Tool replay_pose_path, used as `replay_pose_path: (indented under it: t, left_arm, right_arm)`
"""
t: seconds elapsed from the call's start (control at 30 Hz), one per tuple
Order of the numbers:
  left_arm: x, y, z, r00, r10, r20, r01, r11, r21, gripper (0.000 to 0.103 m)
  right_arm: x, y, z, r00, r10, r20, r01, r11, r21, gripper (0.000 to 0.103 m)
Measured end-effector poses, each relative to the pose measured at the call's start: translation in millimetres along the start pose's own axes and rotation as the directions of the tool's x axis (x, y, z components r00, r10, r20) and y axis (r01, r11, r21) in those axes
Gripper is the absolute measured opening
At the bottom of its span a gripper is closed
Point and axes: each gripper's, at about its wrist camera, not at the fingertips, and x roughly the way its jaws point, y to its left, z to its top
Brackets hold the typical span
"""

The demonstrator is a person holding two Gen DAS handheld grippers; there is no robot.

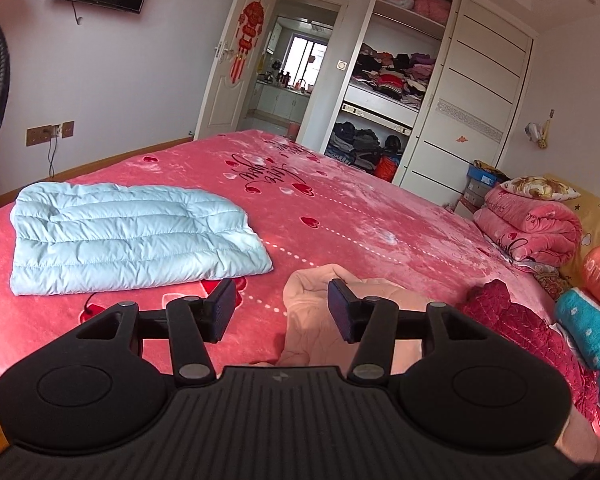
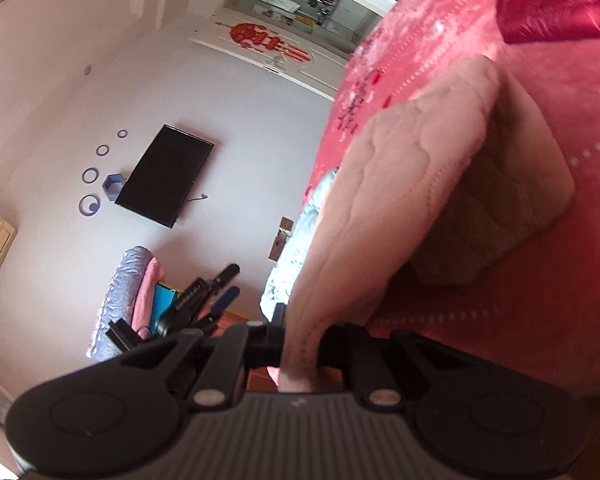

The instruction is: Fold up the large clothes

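A pale pink quilted garment (image 1: 320, 320) lies bunched on the red bed blanket (image 1: 340, 216), under and just beyond my left gripper (image 1: 282, 308). That gripper hovers above it, open, with nothing between its pads. In the right wrist view, which is rolled sideways, my right gripper (image 2: 300, 340) is shut on an edge of the pale pink garment (image 2: 412, 184) and holds it lifted off the red bed blanket (image 2: 540, 92). A light blue quilted jacket (image 1: 128, 236) lies folded flat at the left of the bed; the light blue jacket (image 2: 296, 248) also shows past the lifted cloth.
A dark red quilted garment (image 1: 512, 316) lies at the bed's right side beside rolled pink bedding (image 1: 528, 224) and pillows. An open wardrobe (image 1: 392, 76) and a doorway stand beyond the bed. A wall television (image 2: 164, 180) hangs opposite. A person's sleeve (image 2: 128, 288) and the other gripper show at lower left.
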Motion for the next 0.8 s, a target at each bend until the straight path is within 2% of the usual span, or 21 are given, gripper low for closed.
replay_pose_path:
  t: [0.07, 0.17, 0.23, 0.27, 0.37, 0.5, 0.6, 0.7, 0.8]
  left_arm:
    - [2, -5, -2, 1.0, -0.014, -0.009, 0.014, 1.0, 0.018, 0.062]
    - [9, -17, -5, 0.999, -0.031, -0.025, 0.033, 0.998, 0.049, 0.065]
    - [11, -23, -10, 0.998, -0.044, -0.043, 0.047, 0.997, 0.066, 0.067]
    - [14, -25, -12, 0.997, -0.048, -0.053, 0.052, 0.996, 0.078, 0.067]
    - [29, -30, -13, 0.996, -0.043, -0.074, 0.052, 0.992, 0.115, 0.07]
    - [57, -27, -10, 0.996, -0.026, -0.086, 0.04, 0.985, 0.17, 0.072]
    - [82, -27, -7, 0.995, -0.021, -0.097, 0.041, 0.979, 0.201, 0.072]
    - [112, -26, -1, 0.995, -0.007, -0.101, 0.03, 0.973, 0.227, 0.072]
    - [141, -22, 3, 0.993, 0.01, -0.119, 0.02, 0.969, 0.247, 0.072]
  right_arm:
    - [-11, -10, -13, 0.998, -0.053, -0.042, 0.056, 0.997, 0.055, 0.006]
    - [-21, -20, -30, 0.983, -0.152, -0.105, 0.158, 0.986, 0.053, 0.006]
    - [-27, -29, -36, 0.969, -0.212, -0.124, 0.221, 0.973, 0.061, 0.007]
    - [-29, -33, -36, 0.968, -0.218, -0.124, 0.229, 0.97, 0.079, 0.007]
    - [-40, -35, -34, 0.968, -0.23, -0.099, 0.239, 0.966, 0.097, 0.013]
    - [-66, -25, -29, 0.954, -0.296, -0.048, 0.298, 0.954, 0.04, 0.041]
    - [-93, -20, -22, 0.936, -0.351, 0.015, 0.351, 0.936, 0.018, 0.043]
    - [-106, -4, 1, 0.919, -0.382, 0.099, 0.386, 0.922, -0.026, 0.046]
    - [-94, 18, 32, 0.9, -0.406, 0.158, 0.426, 0.895, -0.133, 0.059]
